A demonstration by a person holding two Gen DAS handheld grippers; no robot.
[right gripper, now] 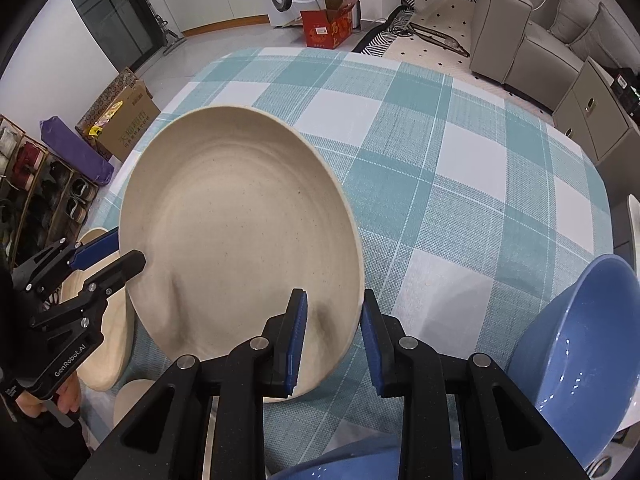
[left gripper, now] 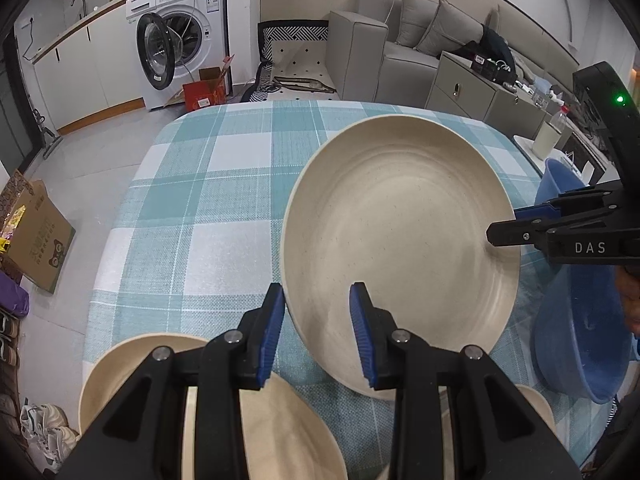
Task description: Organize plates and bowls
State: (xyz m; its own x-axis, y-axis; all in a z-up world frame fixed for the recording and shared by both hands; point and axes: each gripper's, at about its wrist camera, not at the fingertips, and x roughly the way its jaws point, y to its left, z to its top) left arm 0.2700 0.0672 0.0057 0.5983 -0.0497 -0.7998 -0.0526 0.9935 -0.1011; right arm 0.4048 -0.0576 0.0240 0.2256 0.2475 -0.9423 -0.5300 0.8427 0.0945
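A large cream plate (left gripper: 400, 236) (right gripper: 240, 240) hangs tilted above the checked tablecloth (left gripper: 208, 208) (right gripper: 460, 184), held from both sides. My left gripper (left gripper: 318, 336) (right gripper: 108, 256) is shut on the plate's near-left rim, its blue pads either side of the edge. On the opposite rim my right gripper (right gripper: 334, 336) (left gripper: 516, 224) is shut too. More cream dishes (left gripper: 132, 360) (right gripper: 104, 344) lie stacked on the table under the left gripper, partly hidden by it.
Blue bowls (left gripper: 576, 332) (right gripper: 580, 360) sit at the table's right edge, close to the right gripper. Past the table are a washing machine (left gripper: 180, 36), a red box (right gripper: 330, 24), a grey sofa (left gripper: 400, 40) and cardboard boxes (left gripper: 36, 236) on the floor.
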